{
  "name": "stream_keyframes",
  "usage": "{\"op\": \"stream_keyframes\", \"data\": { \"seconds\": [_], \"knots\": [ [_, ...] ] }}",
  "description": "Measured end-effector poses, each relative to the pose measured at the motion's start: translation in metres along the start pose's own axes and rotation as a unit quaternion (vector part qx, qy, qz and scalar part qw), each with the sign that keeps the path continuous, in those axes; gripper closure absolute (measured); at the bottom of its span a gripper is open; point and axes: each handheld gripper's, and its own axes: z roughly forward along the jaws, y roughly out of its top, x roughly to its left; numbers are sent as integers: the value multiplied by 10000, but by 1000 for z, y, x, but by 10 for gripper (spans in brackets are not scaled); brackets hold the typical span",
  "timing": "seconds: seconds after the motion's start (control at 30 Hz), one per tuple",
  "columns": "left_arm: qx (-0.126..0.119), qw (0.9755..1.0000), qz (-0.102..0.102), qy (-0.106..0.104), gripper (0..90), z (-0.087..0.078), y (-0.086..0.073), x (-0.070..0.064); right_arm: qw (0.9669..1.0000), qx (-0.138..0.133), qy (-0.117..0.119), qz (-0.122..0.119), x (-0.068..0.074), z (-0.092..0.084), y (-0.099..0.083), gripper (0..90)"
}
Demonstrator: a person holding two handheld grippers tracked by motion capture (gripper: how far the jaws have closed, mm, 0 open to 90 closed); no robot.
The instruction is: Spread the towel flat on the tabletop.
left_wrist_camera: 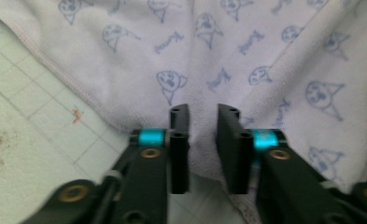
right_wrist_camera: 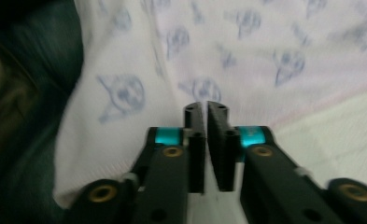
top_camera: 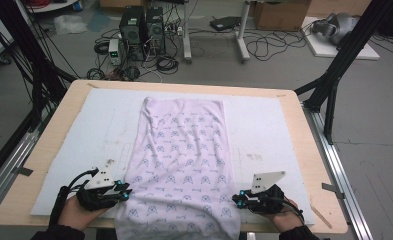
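Lying lengthwise down the middle of the table (top_camera: 44,165) is one towel (top_camera: 184,150), pale lilac-white with small blue cartoon faces and script printed all over, stitched hem, wrinkled near the front, its near end hanging over the table's front edge. One white mat (top_camera: 264,130) covers the light wooden tabletop, with dark smudges at its left. Left gripper (top_camera: 123,192) sits at the towel's left edge, jaws apart with a fold of cloth between them, not pinched. Right gripper (top_camera: 237,198) is at the right edge, jaws nearly together; whether cloth is caught, cannot tell. Behind, on the grey floor: two black computer towers (top_camera: 143,27), tangled cables (top_camera: 264,45), two cardboard boxes (top_camera: 279,15).
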Motion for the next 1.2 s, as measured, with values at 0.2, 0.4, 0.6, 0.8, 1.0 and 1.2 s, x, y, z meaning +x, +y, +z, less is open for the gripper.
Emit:
{"op": "stream_keyframes", "data": {
  "seconds": [0.2,0.4,0.6,0.8,1.0,1.2],
  "knots": [
    [-323,9994,-68,-114,602,11,15,10,9992,-353,-79,-173,-9,18,18,645],
    [-268,9993,-55,-241,513,31,24,29,9995,-243,-181,-71,-30,41,27,526],
    [96,9999,22,-121,675,49,24,41,9994,-52,-344,25,-42,50,26,678],
    [135,9998,-73,-144,877,39,19,39,9999,40,-18,98,-43,46,26,885],
    [22,9999,33,-109,770,11,9,24,9998,-86,-1,-156,-13,26,21,852],
    [-147,9977,313,-575,574,5,10,-4,9964,-480,411,-559,12,21,32,661]
  ]
}}
